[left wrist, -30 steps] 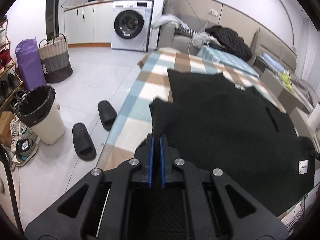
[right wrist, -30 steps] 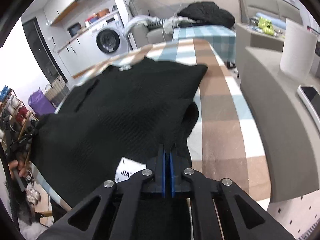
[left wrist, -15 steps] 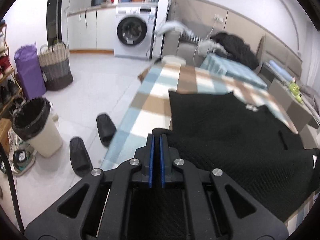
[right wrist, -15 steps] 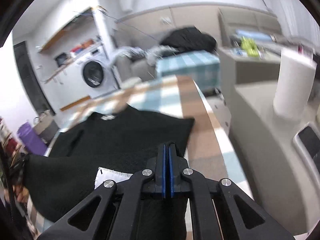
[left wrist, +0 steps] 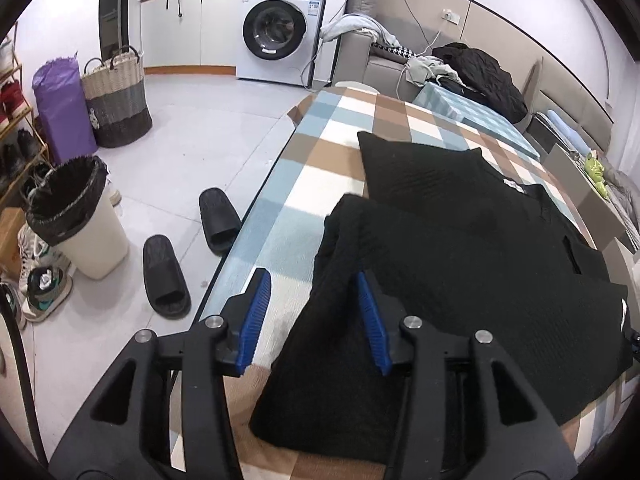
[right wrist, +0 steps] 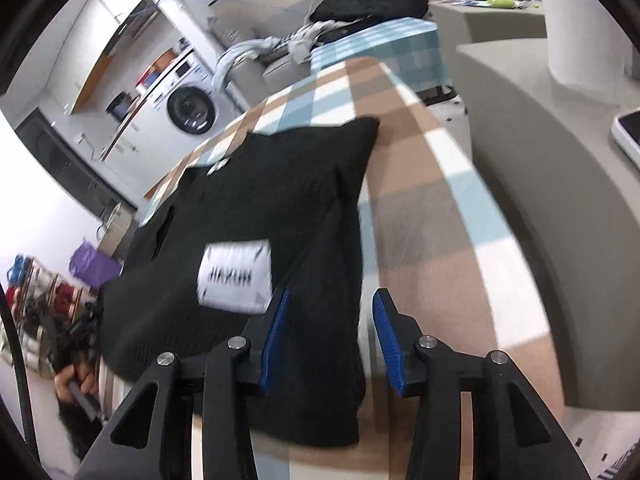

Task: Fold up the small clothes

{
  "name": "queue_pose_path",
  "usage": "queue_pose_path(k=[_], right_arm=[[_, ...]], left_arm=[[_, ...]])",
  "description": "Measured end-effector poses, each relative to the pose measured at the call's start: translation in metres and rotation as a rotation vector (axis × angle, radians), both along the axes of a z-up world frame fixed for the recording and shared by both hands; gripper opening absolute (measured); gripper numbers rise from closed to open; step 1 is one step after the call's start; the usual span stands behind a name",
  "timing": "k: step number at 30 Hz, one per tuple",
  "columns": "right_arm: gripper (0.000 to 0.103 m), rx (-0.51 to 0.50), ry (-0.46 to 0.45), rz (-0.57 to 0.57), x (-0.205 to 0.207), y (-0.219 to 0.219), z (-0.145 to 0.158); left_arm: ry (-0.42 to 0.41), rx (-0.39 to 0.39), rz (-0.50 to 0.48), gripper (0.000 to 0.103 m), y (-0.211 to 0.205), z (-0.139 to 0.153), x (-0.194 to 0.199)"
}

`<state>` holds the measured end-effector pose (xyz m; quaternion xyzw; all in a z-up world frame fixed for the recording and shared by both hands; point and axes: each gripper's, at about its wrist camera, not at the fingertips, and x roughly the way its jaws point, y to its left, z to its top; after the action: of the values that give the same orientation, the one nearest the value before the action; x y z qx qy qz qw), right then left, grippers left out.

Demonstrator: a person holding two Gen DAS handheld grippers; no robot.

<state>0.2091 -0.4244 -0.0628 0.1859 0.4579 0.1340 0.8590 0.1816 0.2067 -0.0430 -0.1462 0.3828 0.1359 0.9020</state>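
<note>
Table cover [left wrist: 328, 168]: checked cloth in blue, brown and white, spread over the work surface; edge runs alongside the floor in the left wrist view.
Black garment [left wrist: 460, 232]: dark knit top, lying on the checked cover, lower part folded up over itself; one corner points toward the far end of the table. Same garment in the right wrist view [right wrist: 280, 200].
Washing machine [left wrist: 276, 32]: white front-loader against the far wall, well apart from the table.
Bin [left wrist: 76, 216]: white, black liner, on the floor to the left of the table.
Slippers [left wrist: 188, 248]: black pair on the floor between bin and table edge.
Left gripper [left wrist: 312, 304]: jaws parted and opening; a fold of the garment's left edge lies between them, against the right blue pad, clear of the left one.
Right gripper [right wrist: 332, 332]: jaws parted and opening; garment's right edge lies between them, near the left pad; right pad over bare cover. View motion-blurred.
White label [right wrist: 236, 276]: sewn tag on the garment, just beyond the right gripper's left finger; print blurred, unreadable.
</note>
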Motion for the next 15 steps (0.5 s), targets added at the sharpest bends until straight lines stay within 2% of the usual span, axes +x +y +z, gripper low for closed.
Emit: queue_pose_path(k=[1,3,5,6,8,9,10,13,15], right_arm=[[0.043,-0.003,-0.006,0.000,-0.003,0.002,0.001],[0.036,-0.013,-0.031,0.023,-0.006,0.011,0.006],[0.014,-0.042,-0.111,0.040,-0.014,0.019,0.020],[0.008,-0.040,-0.155,0.045,-0.017,0.020,0.029],[0.005,-0.004,-0.260,0.048,-0.028,0.020,0.047],[0.005,-0.011,-0.267,0.027,-0.029,0.018,0.052],[0.005,-0.016,-0.256,0.005,-0.029,0.016,0.053],[0.005,-0.066,-0.140,-0.044,-0.022,0.007,0.039],[0.005,-0.075,-0.070,-0.035,-0.016,0.002,0.026]], left_arm=[[0.005,-0.005,0.004,0.042,0.000,-0.001,-0.002],[0.009,-0.018,-0.002,0.042,-0.001,-0.002,-0.007],[0.015,-0.017,-0.004,0.042,-0.002,-0.002,-0.011],[0.017,-0.012,-0.004,0.042,-0.002,-0.002,-0.014],[0.024,-0.008,-0.002,0.042,-0.003,-0.003,-0.019],[0.026,-0.009,0.000,0.042,-0.002,-0.003,-0.020],[0.027,-0.011,0.007,0.042,-0.002,-0.004,-0.022],[0.031,-0.027,0.013,0.042,0.000,-0.006,-0.028],[0.024,-0.039,0.017,0.042,0.001,-0.007,-0.032]])
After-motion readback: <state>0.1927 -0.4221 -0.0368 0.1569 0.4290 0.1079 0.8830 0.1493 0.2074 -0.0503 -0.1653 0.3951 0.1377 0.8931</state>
